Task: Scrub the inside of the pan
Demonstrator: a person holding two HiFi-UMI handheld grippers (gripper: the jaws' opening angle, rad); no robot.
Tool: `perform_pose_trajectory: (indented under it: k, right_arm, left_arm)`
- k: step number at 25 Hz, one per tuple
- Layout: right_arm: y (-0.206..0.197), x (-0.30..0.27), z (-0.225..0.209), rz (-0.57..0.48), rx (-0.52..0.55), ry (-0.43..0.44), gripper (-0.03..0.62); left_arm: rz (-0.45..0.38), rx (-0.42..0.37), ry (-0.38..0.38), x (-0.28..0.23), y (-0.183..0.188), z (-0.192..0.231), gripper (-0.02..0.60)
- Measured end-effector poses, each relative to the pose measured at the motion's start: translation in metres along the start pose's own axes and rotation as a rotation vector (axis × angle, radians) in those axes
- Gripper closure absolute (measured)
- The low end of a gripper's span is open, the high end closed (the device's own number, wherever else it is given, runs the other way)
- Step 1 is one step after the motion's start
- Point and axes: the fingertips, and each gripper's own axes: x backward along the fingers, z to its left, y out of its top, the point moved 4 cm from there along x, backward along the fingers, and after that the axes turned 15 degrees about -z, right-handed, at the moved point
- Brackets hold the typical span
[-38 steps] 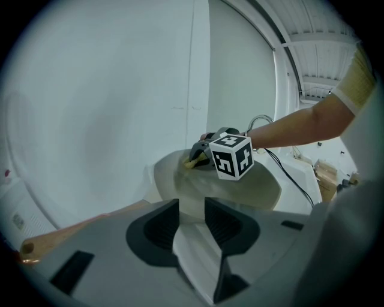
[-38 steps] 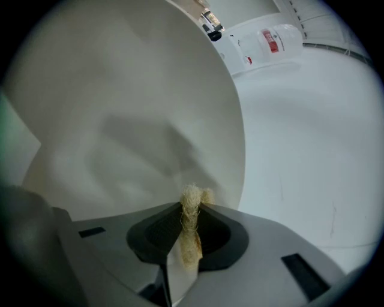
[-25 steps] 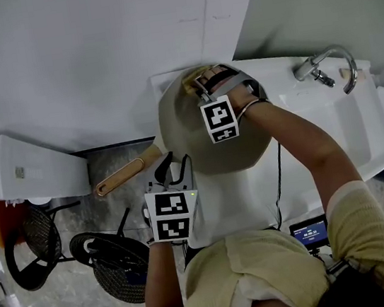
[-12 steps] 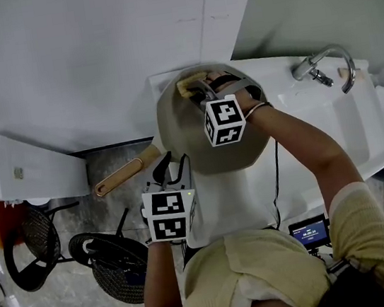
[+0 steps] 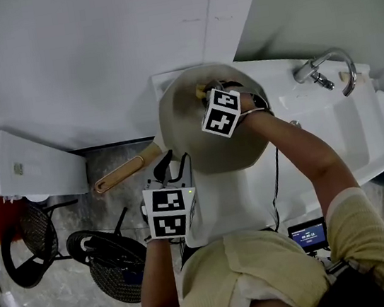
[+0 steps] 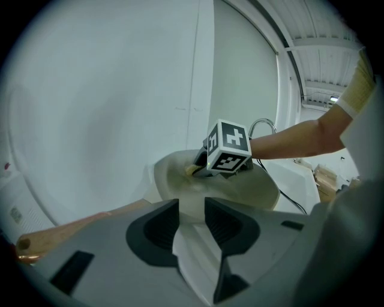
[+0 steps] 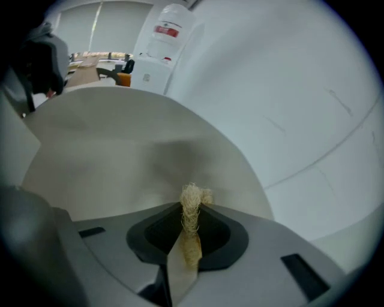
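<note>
Scrubber held high inside a tilted pan over the sink.
The round beige pan (image 5: 202,148) leans over the left end of the white ceramic sink (image 5: 331,128), and its long wooden handle (image 5: 120,174) juts left past the sink's edge. The left gripper (image 5: 172,165) has its jaws set wide on the pan's near rim by the handle's root. The right gripper (image 7: 191,219) is pinched narrow on a straw-coloured fibrous scrubber (image 7: 191,204), close under the far rim and just before the pale wall (image 5: 92,57). Bare pan surface lies open below it, and the chrome tap (image 5: 325,65) is well apart.
</note>
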Motion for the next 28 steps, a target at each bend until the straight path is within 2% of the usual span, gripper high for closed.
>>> perform_pose_trajectory:
  k: [2, 7, 12, 17, 28]
  right_arm:
    - [-0.002, -0.004, -0.002, 0.009, -0.091, -0.003, 0.516]
    - [0.002, -0.011, -0.004, -0.019, -0.24, -0.007, 0.516]
    - [0.013, -0.015, -0.003, -0.076, -0.303, 0.014, 0.516]
    - [0.028, -0.016, 0.008, -0.137, -0.299, 0.082, 0.516]
    - [0.055, -0.009, 0.052, -0.203, -0.164, 0.28, 0.516]
  left_arm:
    - [-0.001, 0.001, 0.001, 0.0, 0.0, 0.0, 0.399]
    - [0.0, -0.001, -0.003, 0.0, 0.0, 0.0, 0.398]
    - [-0.004, 0.003, -0.005, 0.001, 0.0, -0.001, 0.399]
    - [-0.004, 0.003, -0.007, 0.001, 0.0, -0.001, 0.399]
    - [-0.007, 0.001, -0.007, 0.0, 0.0, -0.001, 0.399]
